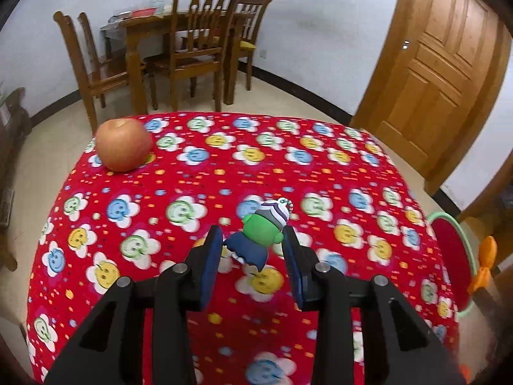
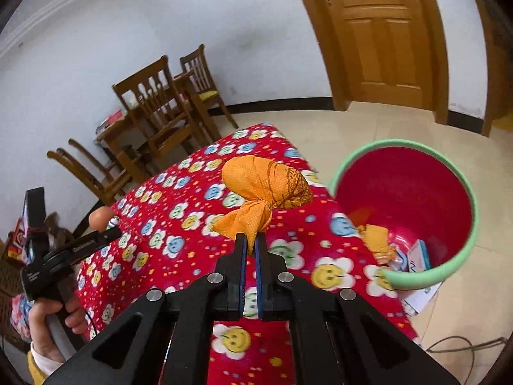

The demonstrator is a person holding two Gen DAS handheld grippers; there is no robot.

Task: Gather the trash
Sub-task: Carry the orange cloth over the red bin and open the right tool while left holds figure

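Observation:
My right gripper (image 2: 251, 240) is shut on the twisted end of an orange cloth bundle (image 2: 266, 183) and holds it above the right edge of the table, left of the red bin (image 2: 404, 192). The bundle also shows small in the left wrist view (image 1: 485, 263). My left gripper (image 1: 253, 243) is open with a small green toy figure (image 1: 264, 229) in a striped hat lying between its jaws on the red flowered tablecloth (image 1: 192, 211). An apple (image 1: 123, 144) sits at the table's far left.
The red bin with a green rim (image 1: 449, 250) stands on the floor at the table's right and holds an orange wrapper (image 2: 378, 240) and a box (image 2: 416, 256). Wooden chairs (image 1: 195, 45) and a wooden door (image 1: 439, 61) are beyond. A cable (image 2: 465, 343) lies on the floor.

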